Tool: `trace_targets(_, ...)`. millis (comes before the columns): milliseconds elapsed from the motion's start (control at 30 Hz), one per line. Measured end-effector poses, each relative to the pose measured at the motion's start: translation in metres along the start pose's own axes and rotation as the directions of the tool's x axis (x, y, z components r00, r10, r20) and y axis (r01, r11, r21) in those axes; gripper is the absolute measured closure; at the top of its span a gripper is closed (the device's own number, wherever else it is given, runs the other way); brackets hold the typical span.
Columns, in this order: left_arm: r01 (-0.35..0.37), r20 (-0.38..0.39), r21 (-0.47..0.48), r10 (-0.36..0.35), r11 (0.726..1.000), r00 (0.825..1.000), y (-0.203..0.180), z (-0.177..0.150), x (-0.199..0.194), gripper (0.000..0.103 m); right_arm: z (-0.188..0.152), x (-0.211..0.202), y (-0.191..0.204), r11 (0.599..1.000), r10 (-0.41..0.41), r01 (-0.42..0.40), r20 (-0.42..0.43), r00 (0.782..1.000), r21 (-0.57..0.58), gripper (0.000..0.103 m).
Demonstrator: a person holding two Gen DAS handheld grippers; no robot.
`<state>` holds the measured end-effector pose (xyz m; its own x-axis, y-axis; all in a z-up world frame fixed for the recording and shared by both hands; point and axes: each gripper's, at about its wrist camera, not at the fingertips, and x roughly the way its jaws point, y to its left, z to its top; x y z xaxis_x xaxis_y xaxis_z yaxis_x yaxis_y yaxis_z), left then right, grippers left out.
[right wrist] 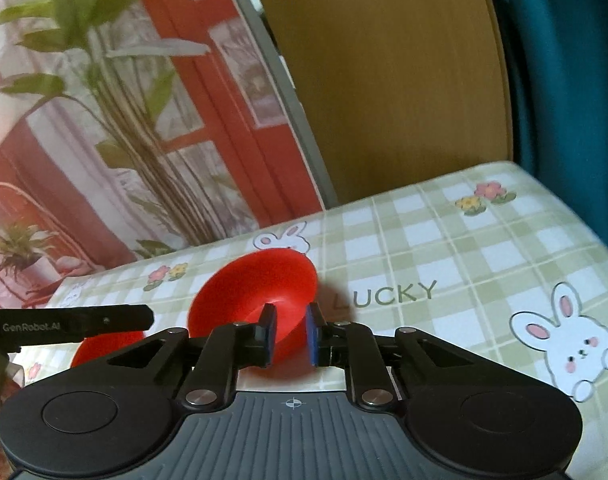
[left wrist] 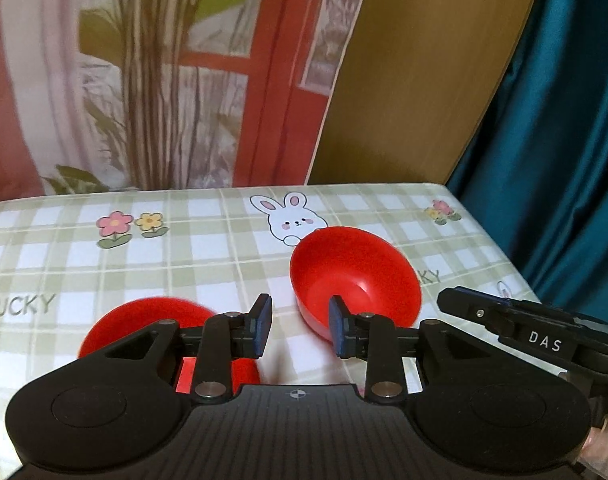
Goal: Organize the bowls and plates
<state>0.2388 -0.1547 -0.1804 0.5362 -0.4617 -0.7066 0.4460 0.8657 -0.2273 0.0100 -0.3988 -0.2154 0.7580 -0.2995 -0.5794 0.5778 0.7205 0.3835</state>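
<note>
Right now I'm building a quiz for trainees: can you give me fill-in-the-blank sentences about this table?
The tilted bowl and the second dish are both ___. The word printed on the tablecloth is ___. The animal drawn on it is a ___.
Missing words: red; LUCKY; rabbit.

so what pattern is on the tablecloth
Green and white checks with rabbits, flowers and the word LUCKY on the tablecloth, clearest in the right wrist view.

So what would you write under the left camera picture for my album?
Left gripper open above the bunny tablecloth, one red bowl tilted ahead, another beneath it.
</note>
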Motion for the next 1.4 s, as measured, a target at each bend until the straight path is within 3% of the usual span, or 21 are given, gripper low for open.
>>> trace_targets(467, 0.005, -0.09, 0.022, -0.003, 1.0, 0.996, -0.003, 0.007, 0.06, 0.071, 0.004, 0.039, -0.013, 0.999, 0.02, -0.018, -0.049, 0.999, 0.049, 0.087)
trace_targets(600, 0.006, -0.094, 0.017, -0.004, 1.0, 0.996, -0.003, 0.005, 0.062, 0.087, 0.005, 0.039, -0.008, 0.999, 0.028, -0.025, -0.054, 0.998, 0.048, 0.089)
trace_targets(667, 0.001, -0.093, 0.018, 0.001, 1.0, 0.996, -0.003, 0.005, 0.06, 0.087, 0.007, 0.036, -0.005, 0.999, 0.031, -0.029, -0.049, 0.998, 0.045, 0.089)
trace_targets(1067, -0.013, -0.009, 0.023, 0.014, 1.0, 1.0, -0.003, 0.009, -0.001, 0.087, 0.019, 0.003, 0.036, 0.997, 0.067, -0.066, -0.004, 0.998, 0.03, 0.089)
trace_targets(1400, -0.05, 0.015, 0.004, 0.05, 0.999, 0.999, 0.026, -0.001, -0.043, 0.086, 0.015, 0.0, 0.086, 0.994, 0.112, -0.111, -0.03, 0.993, 0.006, 0.089)
